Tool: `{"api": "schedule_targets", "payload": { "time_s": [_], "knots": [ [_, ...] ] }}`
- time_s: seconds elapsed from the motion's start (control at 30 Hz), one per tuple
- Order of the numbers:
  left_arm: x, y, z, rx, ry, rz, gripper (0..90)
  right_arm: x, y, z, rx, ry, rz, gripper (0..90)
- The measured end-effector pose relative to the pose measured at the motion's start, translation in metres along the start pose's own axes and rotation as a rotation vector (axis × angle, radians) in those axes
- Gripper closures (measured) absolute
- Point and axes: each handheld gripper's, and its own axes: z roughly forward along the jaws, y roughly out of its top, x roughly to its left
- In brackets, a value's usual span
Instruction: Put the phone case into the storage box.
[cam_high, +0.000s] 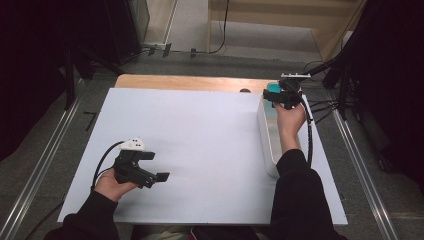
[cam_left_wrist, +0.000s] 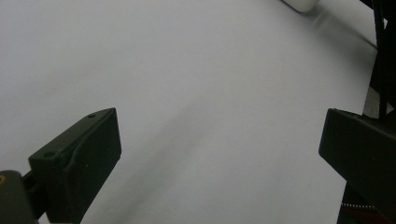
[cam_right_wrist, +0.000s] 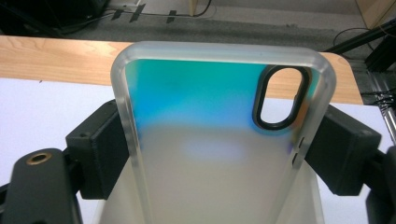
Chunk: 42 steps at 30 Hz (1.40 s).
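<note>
Two grippers: you hold one in each hand, and the white bin (cam_high: 266, 135) along the right side of the table is the landmark for every place below.
Right gripper (cam_high: 280, 95): over the far end of the white bin, your hand coming up along the bin from the near side.
Right gripper's grip: clenched on the phone case (cam_right_wrist: 219, 135); in the right gripper view one black jaw presses each long edge of the case.
Phone case, look: translucent and frosted, with a teal-blue sheen toward its top and a dark-rimmed oval camera cutout (cam_right_wrist: 279, 98) near one top corner.
Phone case, place: held above the far end of the white bin, clamped across its width, the cutout end pointing away from your hand; you cannot tell from these views whether its lower end touches the bin.
Left gripper (cam_high: 161, 176): well to the left of the white bin, low over the near part of the white sheet (cam_high: 200, 145).
Left gripper's grip: released; in the left gripper view its jaws stand wide apart with bare sheet between them.
White sheet: covers the wooden table (cam_high: 190, 82), which shows as a strip beyond the bin's far end.
</note>
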Motion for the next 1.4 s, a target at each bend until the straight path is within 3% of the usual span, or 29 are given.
{"api": "schedule_targets", "payload": {
  "time_s": [0.4, 0.73, 0.97, 1.17, 1.23, 1.3, 1.4],
  "knots": [
    [0.000, 0.000, 0.000, -0.011, -0.004, 0.000, 0.0, 0.002, -0.003, 0.004, 0.028, -0.001, -0.017, 13.8],
    [0.000, 0.000, 0.000, -0.015, -0.006, -0.004, 0.0, 0.002, 0.000, 0.002, -0.014, 0.006, -0.053, 8.8],
    [0.001, 0.000, 0.000, -0.010, -0.008, -0.008, 0.0, 0.000, 0.006, -0.007, 0.010, 0.030, -0.037, 8.9],
    [0.001, 0.000, 0.000, -0.012, -0.008, -0.010, 0.0, -0.002, 0.011, -0.017, 0.005, 0.041, -0.059, 8.8],
    [0.001, 0.000, 0.000, -0.013, -0.009, -0.010, 0.0, -0.003, 0.012, -0.020, 0.005, 0.054, -0.058, 8.7],
    [0.002, 0.000, 0.000, -0.014, -0.009, -0.011, 0.0, -0.005, 0.013, -0.024, -0.007, 0.071, -0.068, 0.0],
    [0.002, 0.000, 0.000, -0.015, -0.011, -0.011, 0.0, -0.005, 0.015, -0.030, 0.004, 0.133, -0.077, 0.0]
  ]
}}
